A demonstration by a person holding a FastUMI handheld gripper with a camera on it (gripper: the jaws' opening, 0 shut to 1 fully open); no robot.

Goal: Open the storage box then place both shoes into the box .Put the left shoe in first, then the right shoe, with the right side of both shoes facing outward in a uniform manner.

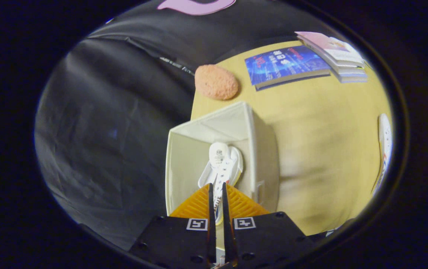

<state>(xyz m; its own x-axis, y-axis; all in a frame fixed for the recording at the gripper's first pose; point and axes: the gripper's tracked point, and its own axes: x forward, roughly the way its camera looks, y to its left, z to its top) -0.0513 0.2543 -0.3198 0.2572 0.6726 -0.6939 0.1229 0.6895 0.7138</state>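
A white fabric storage box (252, 127) stands open at the table's edge, seen from above. Inside it hangs a white lace-up shoe (222, 162), its heel opening pointing away from me, close to the box's right wall. My gripper (217, 188) is shut on the shoe's near part: the two fingers stand almost together with a strip of shoe pinched between them. The shoe's toe end is hidden under the fingers. A second white shoe (384, 147) lies on the table far off to the right of the box.
The yellow wooden table (322, 149) ends just left of the box, with black cloth beyond. An orange-pink oval sponge (216, 82) lies beyond the box. A blue book (287, 65) and a small stack of books (337, 54) lie farther back on the right.
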